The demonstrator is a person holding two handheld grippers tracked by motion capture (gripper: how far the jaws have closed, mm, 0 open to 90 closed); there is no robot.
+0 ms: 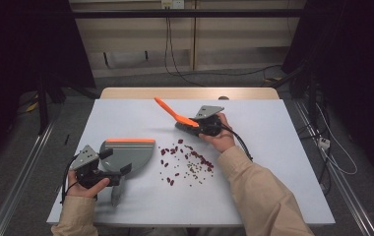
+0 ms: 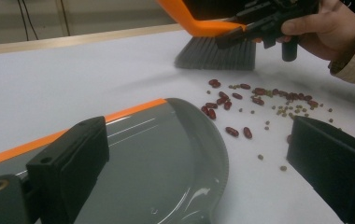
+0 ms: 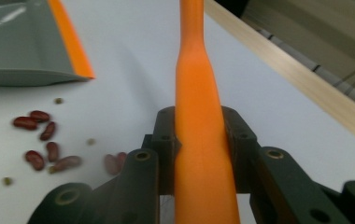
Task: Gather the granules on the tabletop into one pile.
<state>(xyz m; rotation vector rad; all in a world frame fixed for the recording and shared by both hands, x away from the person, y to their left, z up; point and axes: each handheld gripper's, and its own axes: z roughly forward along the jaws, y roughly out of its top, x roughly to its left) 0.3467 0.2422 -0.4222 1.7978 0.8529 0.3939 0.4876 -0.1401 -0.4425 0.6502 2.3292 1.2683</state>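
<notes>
brush handle (image 3: 199, 140), orange, sits clamped between the two black jaws of the right gripper (image 3: 199, 154), which press on it from both sides; the handle runs straight up and away from the jaws in the right gripper view. in the high view the right gripper (image 1: 205, 124) is held in the person's right hand (image 1: 220, 135) near the middle of the table, with the handle (image 1: 172, 112) slanting up and to the left. in the left gripper view the brush's grey bristles (image 2: 215, 55) reach down to the white table top (image 2: 49, 88) just beyond the scatter.

the left gripper (image 1: 110, 167), held in the left hand (image 1: 87, 186) at the near left of the table, has its jaws spread wide apart, one on each side of the rear of the grey dustpan (image 1: 128, 153); whether either jaw touches the pan i cannot tell. in the left gripper view the dustpan (image 2: 161, 154) lies flat under the jaws, its orange strip (image 2: 73, 128) along the far edge.

red beans (image 1: 175, 162) and smaller greenish beans (image 1: 194, 168) lie loose on the table between the dustpan and the brush. in the left gripper view the red beans (image 2: 238, 132) nearest the pan sit just beside its curved side, and the greenish ones (image 2: 287, 109) lie farther off. in the right gripper view several red beans (image 3: 38, 140) lie left of the jaws, near the dustpan (image 3: 21, 46).

beyond the white top, a wooden table edge (image 1: 190, 92) shows at the far side, and cables (image 1: 175, 59) hang down the wall behind.
</notes>
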